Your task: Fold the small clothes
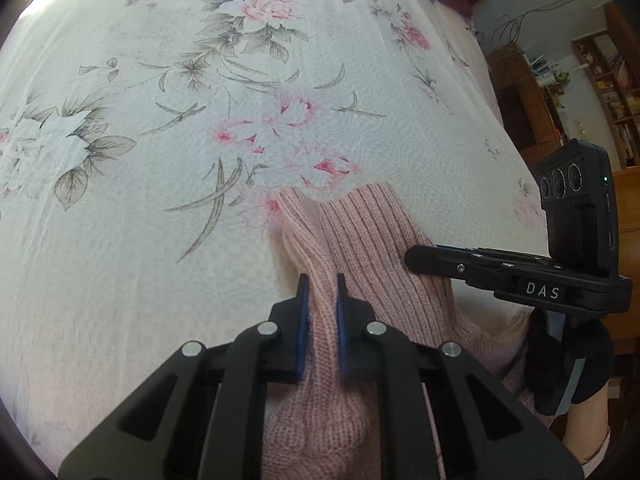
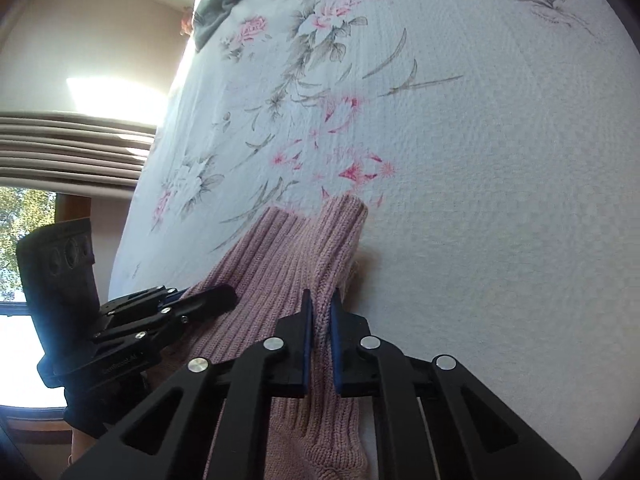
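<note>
Left gripper [image 1: 322,280]: nearest in the left wrist view; its two black fingers with blue pads are clamped on a raised ridge of the pink knit garment [image 1: 360,248], which bunches up between them.
Right gripper [image 2: 320,300]: nearest in the right wrist view; its blue-padded fingers are pinched on a fold at the garment's right-hand edge, knit showing in the narrow gap.
Grippers together: each shows in the other's camera, the right gripper at the right edge of the left view, the left one at the lower left of the right view, both lying on or just over the knit.
Hand: a dark glove [image 1: 568,368] and bare wrist grip the right tool's handle.
Garment: small, ribbed, dusty pink; it lies near the front edge of the bed and reaches away from the grippers, ending in a ribbed band with a dip in its middle.
Bedspread [image 1: 200,80]: white, textured, printed with pink flowers and grey leaves; it carries the garment and fills the view beyond.
Far background: wooden shelves [image 1: 612,92] past the bed's right edge; a pleated curtain [image 2: 72,148] and bright window past its left edge.
</note>
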